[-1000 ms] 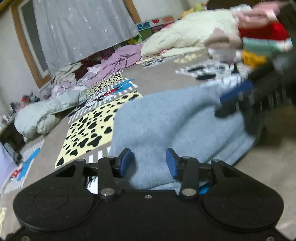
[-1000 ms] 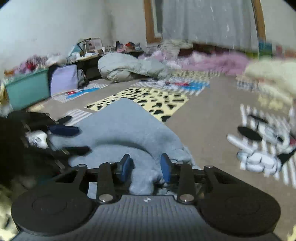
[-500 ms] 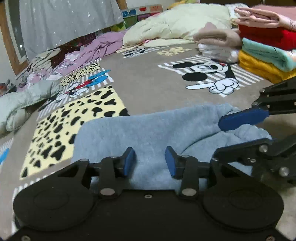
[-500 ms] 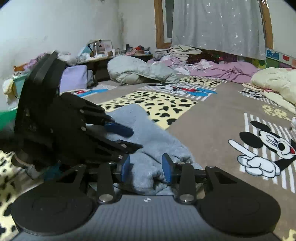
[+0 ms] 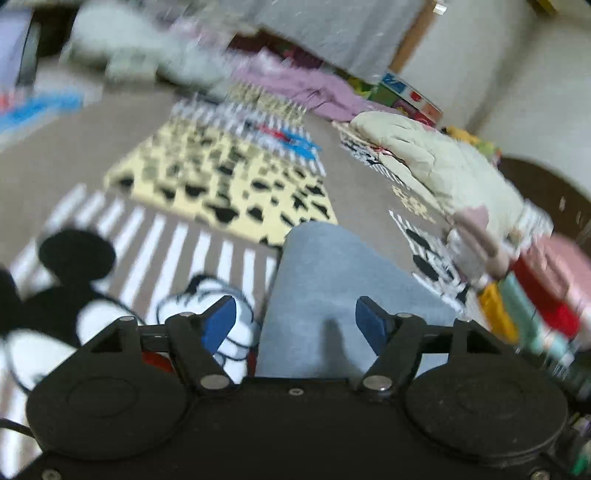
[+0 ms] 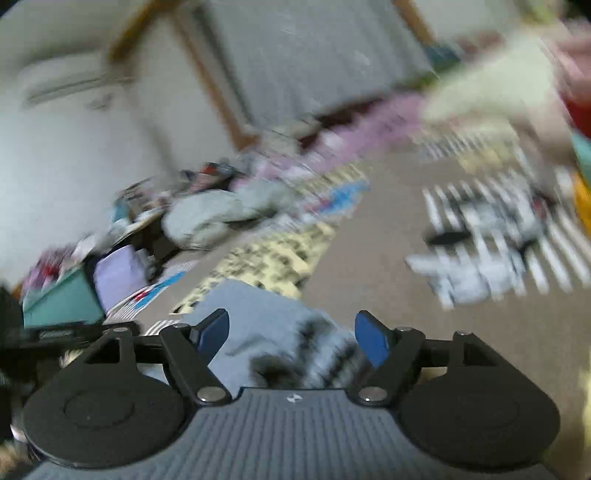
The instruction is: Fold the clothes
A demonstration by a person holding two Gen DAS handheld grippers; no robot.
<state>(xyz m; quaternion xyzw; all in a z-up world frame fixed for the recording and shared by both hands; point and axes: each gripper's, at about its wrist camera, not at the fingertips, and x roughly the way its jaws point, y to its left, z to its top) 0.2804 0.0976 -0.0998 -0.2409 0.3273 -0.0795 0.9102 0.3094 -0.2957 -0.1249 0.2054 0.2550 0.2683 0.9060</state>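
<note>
Dim, even indoor light; heavy motion blur, fisheye-bent edges in both views.

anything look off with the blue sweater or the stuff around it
Nothing is damaged or spilled. The grey-blue garment lies folded on the patterned rug, though its near edge in the right wrist view looks bunched. Both frames are blurred, so finer detail cannot be told.

Rug (image 5: pixel 369 199): brown, with a yellow black-spotted panel and white stripes around a cartoon mouse.
Cream quilt (image 5: pixel 436 166): bunched on the rug's far side.
Purple bedding (image 5: pixel 295 88): heaped below the grey curtain (image 5: pixel 332 29).
Teal bin (image 6: pixel 62 299): at the left, beside a lilac box (image 6: pixel 118 277).
</note>
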